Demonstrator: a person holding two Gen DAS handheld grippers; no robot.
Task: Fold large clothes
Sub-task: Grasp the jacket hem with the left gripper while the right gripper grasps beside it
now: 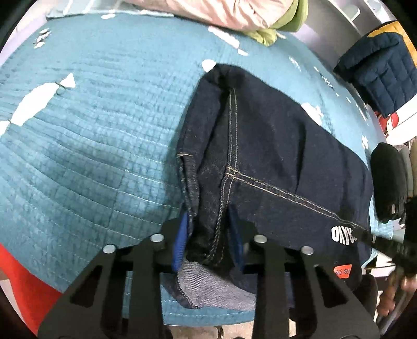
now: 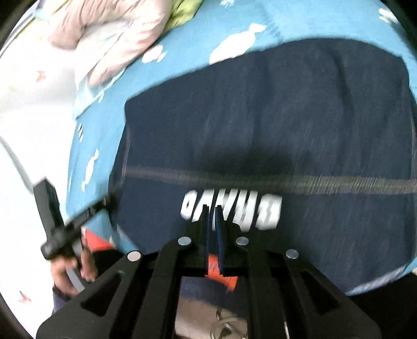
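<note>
Dark blue jeans [image 1: 273,146] lie folded on the teal bed cover [image 1: 91,130], with tan seams, white lettering [image 1: 338,234] and an orange tag [image 1: 342,271]. My left gripper [image 1: 208,216] is shut on a bunched fold of the denim at the near edge; the pale inside of the cloth hangs below the pads. In the right wrist view the jeans [image 2: 286,117] fill the middle. My right gripper [image 2: 212,208] hovers over the lettering [image 2: 260,211], its blue pads almost together with nothing between them. The left gripper [image 2: 60,234] and the hand on it show at the left.
A pink quilt [image 1: 221,10] and a green cloth [image 1: 268,34] lie at the bed's far side. A navy quilted piece [image 1: 378,73] and a black item [image 1: 388,177] sit off to the right. The bed's near edge runs below the grippers, with floor under it.
</note>
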